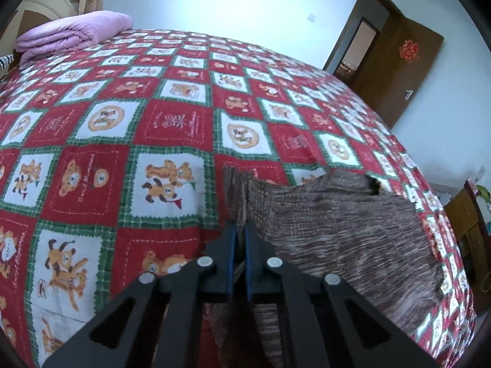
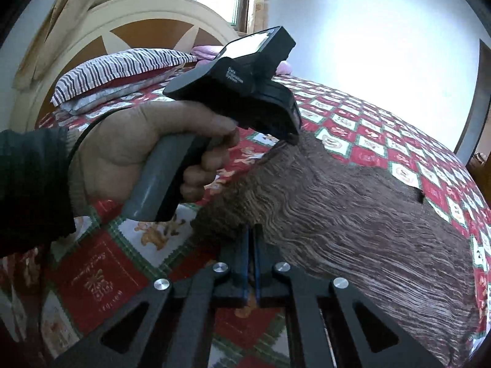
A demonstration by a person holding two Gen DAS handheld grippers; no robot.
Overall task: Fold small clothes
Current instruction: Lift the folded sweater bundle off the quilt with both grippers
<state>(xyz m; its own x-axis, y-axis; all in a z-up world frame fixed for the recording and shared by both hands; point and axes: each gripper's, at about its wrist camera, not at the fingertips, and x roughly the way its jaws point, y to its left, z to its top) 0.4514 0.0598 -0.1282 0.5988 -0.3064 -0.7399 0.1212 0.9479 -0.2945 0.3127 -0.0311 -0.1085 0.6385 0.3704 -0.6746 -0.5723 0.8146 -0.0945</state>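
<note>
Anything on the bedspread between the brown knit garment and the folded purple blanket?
No: left wrist view shows only bare bedspread between the brown knit garment and the purple blanket.

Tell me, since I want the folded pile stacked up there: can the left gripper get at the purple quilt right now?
Probably not: the left gripper is shut on the brown knit garment, and the purple quilt lies far across the bedspread, though nothing stands between.

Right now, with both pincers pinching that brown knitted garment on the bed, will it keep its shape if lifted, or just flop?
Probably flop: the brown knitted garment already sags and ripples between the left gripper and the right gripper. It looks light, since thin pinches hold its edge up. The coarse knit seems unlikely to slip on the patterned bedspread.
</note>
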